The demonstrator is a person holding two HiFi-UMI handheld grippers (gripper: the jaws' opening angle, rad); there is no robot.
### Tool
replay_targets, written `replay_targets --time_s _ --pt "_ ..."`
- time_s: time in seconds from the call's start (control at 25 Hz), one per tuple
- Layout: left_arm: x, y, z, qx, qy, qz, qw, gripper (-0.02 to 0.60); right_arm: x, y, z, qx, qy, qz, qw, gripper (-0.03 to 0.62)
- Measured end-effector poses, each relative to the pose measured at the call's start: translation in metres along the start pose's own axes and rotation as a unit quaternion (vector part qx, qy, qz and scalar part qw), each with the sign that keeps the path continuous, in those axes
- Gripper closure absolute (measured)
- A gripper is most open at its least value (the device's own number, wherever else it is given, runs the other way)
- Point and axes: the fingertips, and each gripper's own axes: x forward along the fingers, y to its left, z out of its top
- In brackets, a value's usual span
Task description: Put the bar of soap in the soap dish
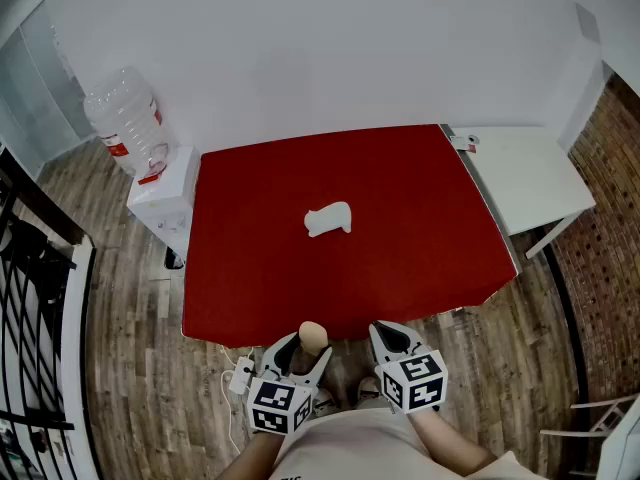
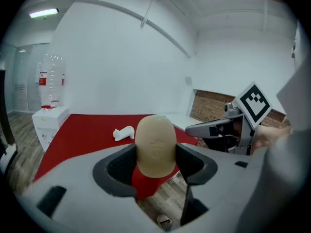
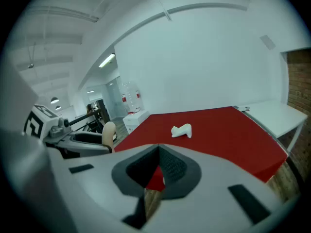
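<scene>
A tan oval bar of soap [image 1: 313,335] stands upright between the pads of my left gripper [image 1: 307,348], which is shut on it just off the near edge of the red table [image 1: 250,268]. In the left gripper view the soap [image 2: 155,147] fills the gap of the left gripper [image 2: 155,160]. The white cat-shaped soap dish [image 1: 329,219] lies near the table's middle, well ahead of both grippers. My right gripper [image 1: 391,334] is beside the left one, shut and holding nothing. The right gripper view shows the right gripper [image 3: 159,171], the dish [image 3: 181,130] and the soap [image 3: 109,132].
A white water dispenser [image 1: 160,193] with a clear bottle [image 1: 125,118] stands at the table's left far corner. A white side table [image 1: 525,178] adjoins the right edge. A black railing [image 1: 30,298] runs along the left. A power strip [image 1: 240,376] lies on the wooden floor.
</scene>
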Motion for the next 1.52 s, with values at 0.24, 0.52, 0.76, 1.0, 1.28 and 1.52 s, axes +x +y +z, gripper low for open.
replay_targets --time_s 0.24,0.52,0.76,1.0,1.28,1.52 --pt "-0.015 0.015 0.003 0.008 -0.007 -0.015 0.9998 0.321 0.002 0.027 0.004 0.002 -0.01 -0.004 1.0 0.589" --pt "-0.009 0.03 0.0 0.003 -0.003 -0.019 0.9998 0.321 0.02 0.033 0.002 0.001 -0.004 -0.002 1.0 0.589" --pt "0.02 0.053 0.015 -0.001 -0.002 -0.011 0.9999 0.321 0.054 0.012 0.026 -0.003 -0.005 0.003 1.0 0.589" --pt "0.07 0.077 0.039 -0.006 0.003 0.002 1.0 0.321 0.095 -0.031 0.06 -0.008 -0.006 0.008 1.0 0.589" --pt "0.129 0.099 0.079 -0.011 -0.003 0.024 0.9996 0.321 0.135 -0.083 0.106 -0.017 -0.008 0.023 1.0 0.589" --pt "0.175 0.103 0.103 -0.015 -0.005 0.035 0.9993 0.321 0.162 -0.116 0.126 -0.019 0.005 0.048 0.999 0.589"
